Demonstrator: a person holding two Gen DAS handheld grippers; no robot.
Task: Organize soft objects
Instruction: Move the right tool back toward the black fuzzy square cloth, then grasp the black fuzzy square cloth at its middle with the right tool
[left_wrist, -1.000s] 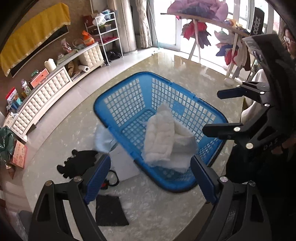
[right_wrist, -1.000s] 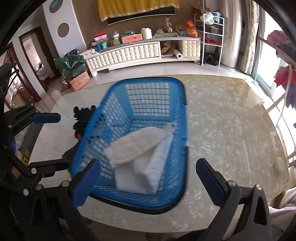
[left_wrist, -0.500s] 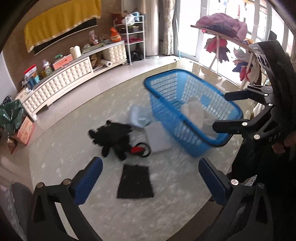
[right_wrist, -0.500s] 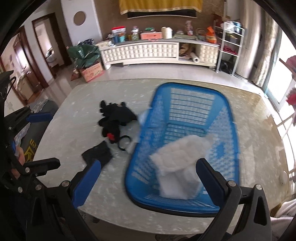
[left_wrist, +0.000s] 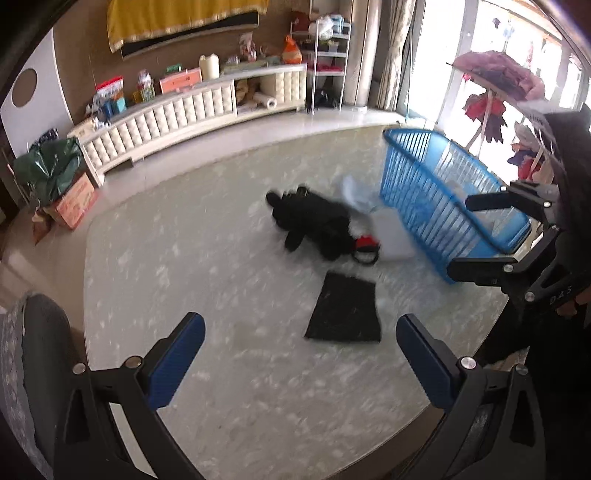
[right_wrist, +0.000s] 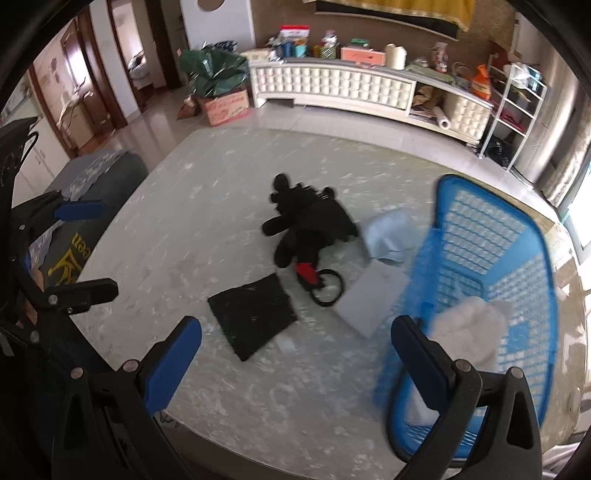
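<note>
Judging from how things lie, this tidy-up is maybe a quarter done: one white fluffy blanket (right_wrist: 469, 332) sits inside the blue basket (right_wrist: 517, 236), and everything else is out on the marble table (right_wrist: 184, 240).

Left to right in the right wrist view: a flat black cloth (right_wrist: 253, 317) lies nearest the grippers, then the black plush toy (right_wrist: 303, 225) with a red bit and a black ring beside it, then a pale blue cloth (right_wrist: 388, 232) and a white folded sheet (right_wrist: 369, 299) tucked right against the basket wall.

Both claws are spread wide with nothing in them: the left gripper (left_wrist: 299, 354) hangs above the table near the black cloth, the right gripper (right_wrist: 295, 354) likewise.

Nothing really blocks the black cloth, so I'd guess it goes next. The white sheet looks wedged by the basket, which could be fiddly.
</note>
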